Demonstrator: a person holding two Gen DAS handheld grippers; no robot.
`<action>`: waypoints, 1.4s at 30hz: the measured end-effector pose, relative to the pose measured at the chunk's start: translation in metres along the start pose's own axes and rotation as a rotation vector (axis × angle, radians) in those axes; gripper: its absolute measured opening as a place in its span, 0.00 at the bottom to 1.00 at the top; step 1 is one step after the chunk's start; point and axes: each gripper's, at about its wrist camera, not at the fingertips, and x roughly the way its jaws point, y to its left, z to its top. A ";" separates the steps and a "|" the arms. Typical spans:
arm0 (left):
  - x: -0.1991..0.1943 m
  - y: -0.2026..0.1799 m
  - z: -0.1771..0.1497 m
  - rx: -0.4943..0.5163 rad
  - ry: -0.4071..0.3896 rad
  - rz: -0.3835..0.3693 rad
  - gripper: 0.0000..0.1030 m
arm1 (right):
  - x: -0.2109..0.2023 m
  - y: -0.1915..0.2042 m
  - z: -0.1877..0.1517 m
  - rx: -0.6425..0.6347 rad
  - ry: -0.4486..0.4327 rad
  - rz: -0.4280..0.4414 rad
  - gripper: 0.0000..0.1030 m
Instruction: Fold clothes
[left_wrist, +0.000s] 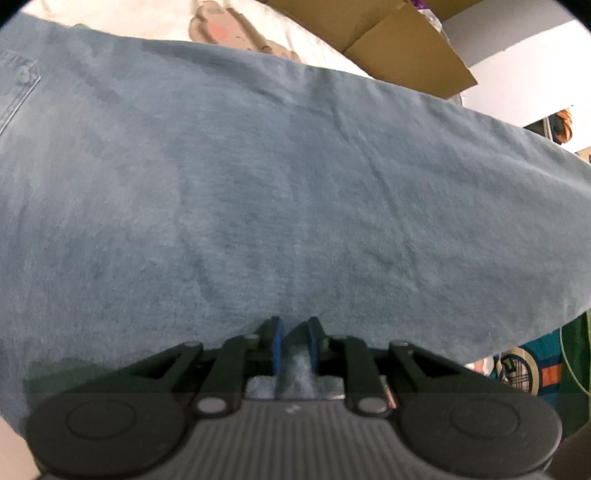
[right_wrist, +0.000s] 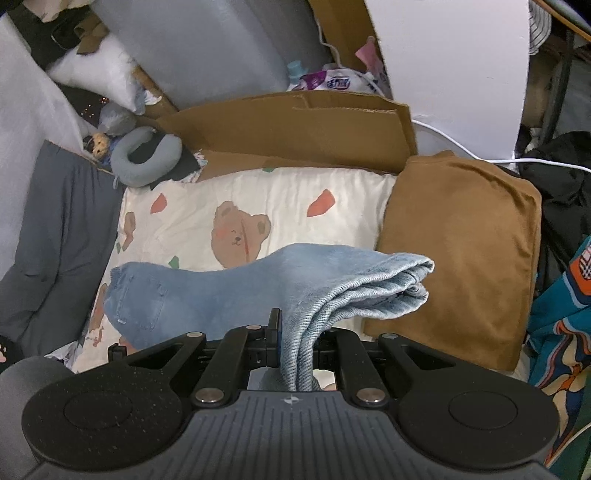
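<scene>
Left wrist view
- Left gripper (left_wrist: 294, 334): jaws a little apart, blue pads (left_wrist: 277, 345) showing; a strip of denim lies in the gap, and the pads do not visibly press on it.
- Jeans (left_wrist: 280, 192): light blue denim fills nearly the whole view, spread wide and creased, with a stitched pocket edge at far left.
- Bed sheet (left_wrist: 236, 22): cream with a bear print, seen beyond the denim's far edge.
- Cardboard (left_wrist: 399, 48): brown flap at the top right.

Right wrist view
- Right gripper (right_wrist: 295, 332): jaws nearly closed, clamping a bunched fold of the jeans (right_wrist: 258, 284).
- Jeans' place: lifted above the bed sheet (right_wrist: 295, 192); folded layers with pale inner weave stick out to the right, pocket side trails to the left.
- Brown garment (right_wrist: 458, 251): folded, lying at the right on the bed.
- Grey garment (right_wrist: 62, 229): at the left edge.
- Cardboard (right_wrist: 295, 129): behind the sheet, with a grey neck pillow (right_wrist: 144, 158) to its left.
</scene>
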 end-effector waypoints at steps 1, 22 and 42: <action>0.002 -0.002 0.001 0.005 0.001 -0.004 0.17 | -0.001 -0.004 0.000 0.007 -0.004 -0.003 0.08; 0.007 -0.016 0.039 -0.001 -0.066 0.053 0.32 | 0.006 0.001 0.028 0.032 0.052 -0.044 0.08; -0.074 0.064 0.043 -0.018 -0.196 0.254 0.60 | 0.048 0.187 0.082 -0.139 0.164 0.050 0.08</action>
